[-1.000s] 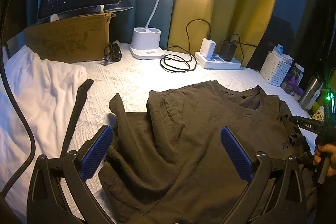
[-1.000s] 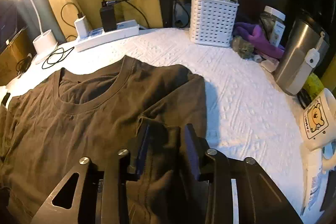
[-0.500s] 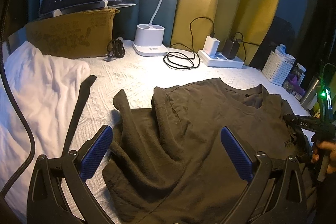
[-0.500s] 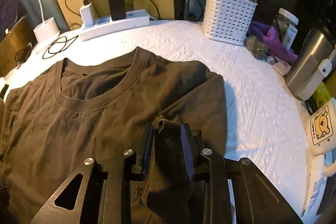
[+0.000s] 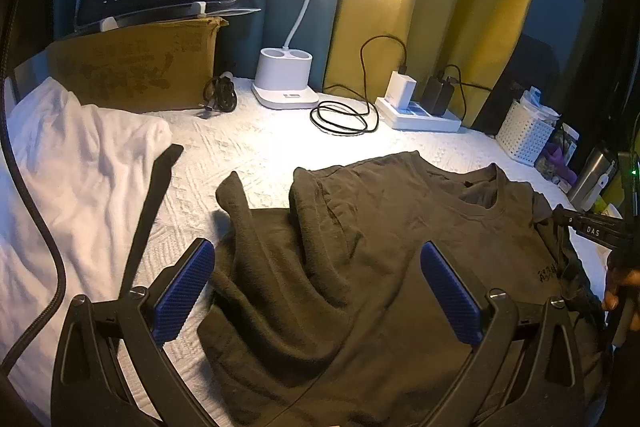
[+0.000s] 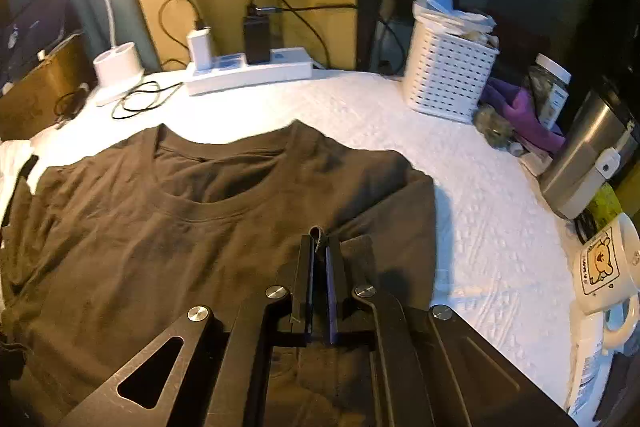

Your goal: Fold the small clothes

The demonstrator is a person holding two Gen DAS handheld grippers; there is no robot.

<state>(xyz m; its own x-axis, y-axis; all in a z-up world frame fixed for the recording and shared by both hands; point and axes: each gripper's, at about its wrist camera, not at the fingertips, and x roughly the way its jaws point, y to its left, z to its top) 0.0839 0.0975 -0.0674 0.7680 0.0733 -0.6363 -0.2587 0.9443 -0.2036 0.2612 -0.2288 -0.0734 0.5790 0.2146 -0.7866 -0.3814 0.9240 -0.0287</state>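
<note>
fabric is sitting pinched between the jaws of the right gripper (image 6: 319, 247), which are pressed together on a small fold of the dark brown t-shirt (image 6: 200, 227), by its sleeve edge. a little bit of cloth is poking out past the tips. the left gripper (image 5: 316, 291) is hanging over the other side of the shirt with its blue pads (image 5: 184, 291) spread wide and nothing between them.

the t-shirt is lying on the white bumpy table cover (image 6: 400, 115), neck hole pointing toward the power strip (image 6: 248, 73). its left side is looking bunched and wavy. a white cloth (image 5: 72, 179) is lying just beside it.

to do this fold well, i think the right gripper should be carrying the sleeve up and across toward the middle, slowly, so the cloth is not slipping out. the lumpy side likely needs smoothing too.

the bear mug (image 6: 604, 263) and steel cup (image 6: 584, 163) are sitting near the edge, so swinging wide could be bumping them.
</note>
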